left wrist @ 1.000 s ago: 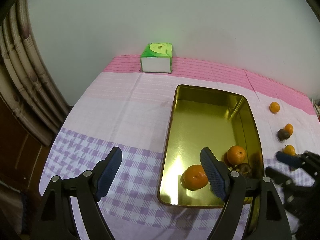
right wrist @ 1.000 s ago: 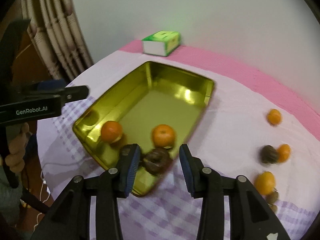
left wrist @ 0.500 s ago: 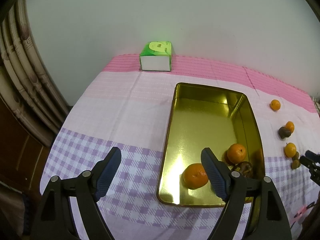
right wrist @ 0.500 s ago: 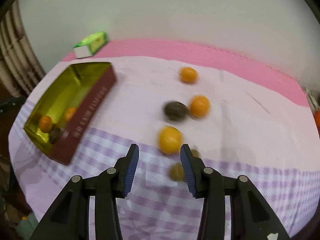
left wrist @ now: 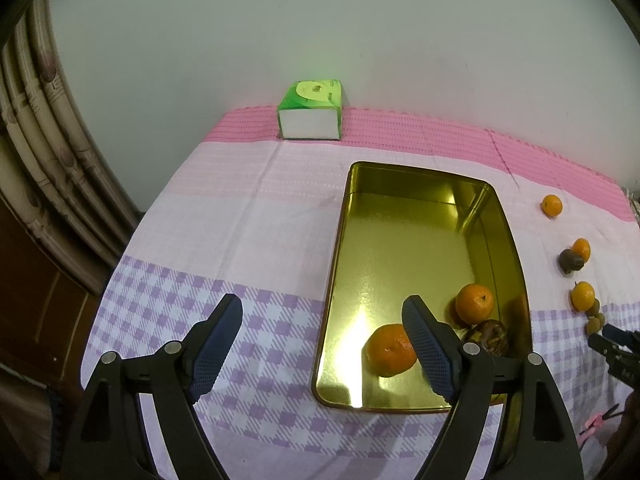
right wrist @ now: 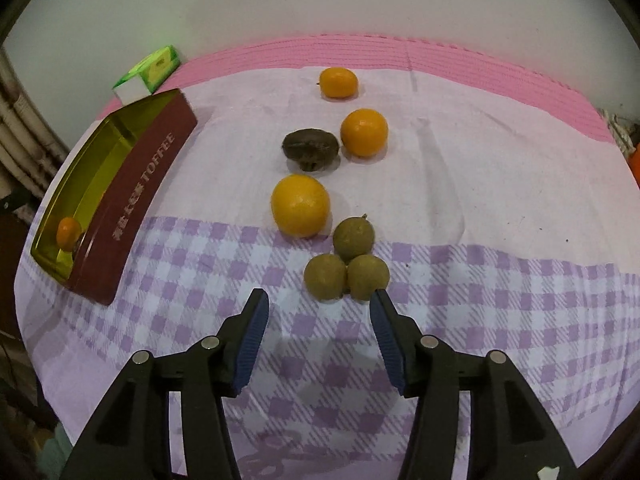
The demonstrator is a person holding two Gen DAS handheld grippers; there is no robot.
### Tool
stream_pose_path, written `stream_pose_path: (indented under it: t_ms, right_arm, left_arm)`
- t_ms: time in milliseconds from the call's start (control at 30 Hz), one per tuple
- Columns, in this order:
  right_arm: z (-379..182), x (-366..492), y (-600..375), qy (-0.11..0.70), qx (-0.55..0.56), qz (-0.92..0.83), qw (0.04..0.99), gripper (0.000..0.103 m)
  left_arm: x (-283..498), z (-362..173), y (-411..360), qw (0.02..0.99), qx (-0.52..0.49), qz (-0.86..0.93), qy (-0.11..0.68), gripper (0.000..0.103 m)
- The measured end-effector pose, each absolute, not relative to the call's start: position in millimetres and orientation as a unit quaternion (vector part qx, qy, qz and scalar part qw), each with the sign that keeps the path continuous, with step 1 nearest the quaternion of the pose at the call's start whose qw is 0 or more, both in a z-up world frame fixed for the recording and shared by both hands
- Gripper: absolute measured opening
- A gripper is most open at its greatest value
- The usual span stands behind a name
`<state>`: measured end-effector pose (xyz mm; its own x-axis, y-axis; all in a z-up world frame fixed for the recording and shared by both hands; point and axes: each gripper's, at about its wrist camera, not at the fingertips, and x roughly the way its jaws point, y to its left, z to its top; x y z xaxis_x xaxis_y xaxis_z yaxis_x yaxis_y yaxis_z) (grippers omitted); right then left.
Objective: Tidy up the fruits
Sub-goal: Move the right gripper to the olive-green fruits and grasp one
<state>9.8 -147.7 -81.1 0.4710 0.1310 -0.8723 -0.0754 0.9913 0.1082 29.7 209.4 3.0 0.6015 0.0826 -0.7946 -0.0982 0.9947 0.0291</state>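
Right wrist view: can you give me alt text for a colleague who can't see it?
The open right gripper hovers just short of three small brownish-green fruits on a pink and purple checked cloth. Beyond them lie three oranges and a dark wrinkled fruit; at left, a gold-lined toffee tin holds an orange.
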Motion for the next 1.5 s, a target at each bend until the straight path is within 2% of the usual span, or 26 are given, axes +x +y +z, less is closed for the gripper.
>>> stream_pose_path:
  t_ms: [433,633,1333,1400,1500]
  right_arm:
    - [-92,29,-152,0.513,0.056,0.040,0.855,0.056]
    - [-93,29,-150,0.510,0.030,0.031,0.859,0.040]
    - [-93,13,-172,0.506,0.023,0.015,0.862,0.039]
    - [-93,13,-173,0.503,0.024,0.009,0.864,0.038]
    - [-90,14,-174,0.499,0.018,-0.001,0.866,0.031]
  left_arm:
    - [30,2,208,0.894,-0.004,0.049,0.446,0.083]
    - [30,2,208,0.893,-0.001,0.047,0.447,0.084]
    - [32,-2,206,0.890,0.010,0.049,0.454,0.084]
    - [33,-3,205,0.889,0.010,0.049,0.454,0.084]
    - [33,-3,205,0.889,0.011,0.050,0.455,0.084]
